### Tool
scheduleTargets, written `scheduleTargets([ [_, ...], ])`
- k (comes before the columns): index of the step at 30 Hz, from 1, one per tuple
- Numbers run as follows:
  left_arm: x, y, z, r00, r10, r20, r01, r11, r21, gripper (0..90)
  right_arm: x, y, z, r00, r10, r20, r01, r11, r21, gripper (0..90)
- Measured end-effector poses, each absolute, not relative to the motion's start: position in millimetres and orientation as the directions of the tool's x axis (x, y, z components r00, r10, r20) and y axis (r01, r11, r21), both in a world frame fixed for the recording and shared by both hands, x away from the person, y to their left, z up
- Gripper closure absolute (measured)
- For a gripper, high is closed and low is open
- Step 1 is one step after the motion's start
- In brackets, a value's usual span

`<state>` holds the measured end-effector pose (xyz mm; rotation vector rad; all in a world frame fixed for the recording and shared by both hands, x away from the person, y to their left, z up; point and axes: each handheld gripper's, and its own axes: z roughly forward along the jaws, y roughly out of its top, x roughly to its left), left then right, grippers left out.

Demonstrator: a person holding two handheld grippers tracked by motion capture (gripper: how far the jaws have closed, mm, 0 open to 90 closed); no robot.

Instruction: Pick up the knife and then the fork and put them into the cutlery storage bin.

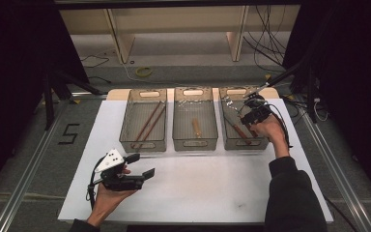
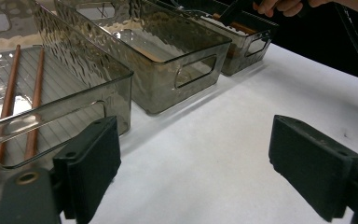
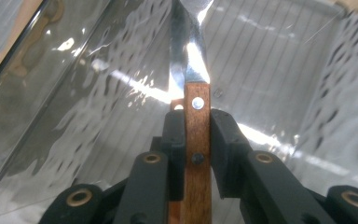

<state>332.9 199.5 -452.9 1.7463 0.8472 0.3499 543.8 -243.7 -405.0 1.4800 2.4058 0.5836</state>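
Over the right-hand bin: a wooden-handled knife clamped in the right tool.

Inside the rightmost of three smoky clear bins (image 1: 244, 140) on the white bench (image 1: 198, 188), right tool (image 3: 197, 135) closed on the knife's (image 3: 197, 140) riveted wooden handle, pads pressing both sides, metal blade (image 3: 189, 56) pointing away over the ribbed bin floor. Probably a table knife, though glare blurs the blade. Near the bench's front left, left tool (image 2: 214, 158) wide open with nothing between the jaws, hovering just before the left bin (image 1: 143, 142), which holds two long wooden sticks (image 1: 149, 123). Middle bin (image 1: 195, 140) with one short wooden piece (image 1: 196, 128).
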Motion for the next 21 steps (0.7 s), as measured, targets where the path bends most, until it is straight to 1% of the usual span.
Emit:
scheduleTargets([
  [1,333,200,-453,0.700,0.692,-0.177,0.365,-0.134,0.921,16.0,544,-243,-406,-0.451,0.893,-0.011,0.791,0.405,0.458,76.3],
  [3,333,200,-453,0.700,0.692,-0.177,0.365,-0.134,0.921,16.0,544,-244,-406,-0.437,0.899,-0.015,0.788,0.391,0.477,74.8],
  [4,333,200,-453,0.699,0.692,-0.178,0.366,-0.133,0.921,16.0,544,-245,-405,-0.436,0.900,-0.004,0.786,0.382,0.486,71.3],
  [5,333,200,-453,0.699,0.692,-0.178,0.367,-0.134,0.921,16.0,544,-245,-403,-0.438,0.899,0.004,0.780,0.377,0.499,70.3],
  [13,333,199,-453,0.700,0.692,-0.177,0.366,-0.134,0.921,16.0,537,-246,-392,-0.458,0.889,0.010,0.746,0.378,0.547,67.7],
  [17,333,199,-453,0.698,0.693,-0.179,0.368,-0.134,0.920,15.9,532,-244,-388,-0.472,0.881,0.021,0.733,0.379,0.565,64.7],
  [21,333,199,-453,0.698,0.693,-0.180,0.370,-0.134,0.919,16.0,527,-242,-385,-0.490,0.871,0.033,0.715,0.380,0.586,59.9],
])
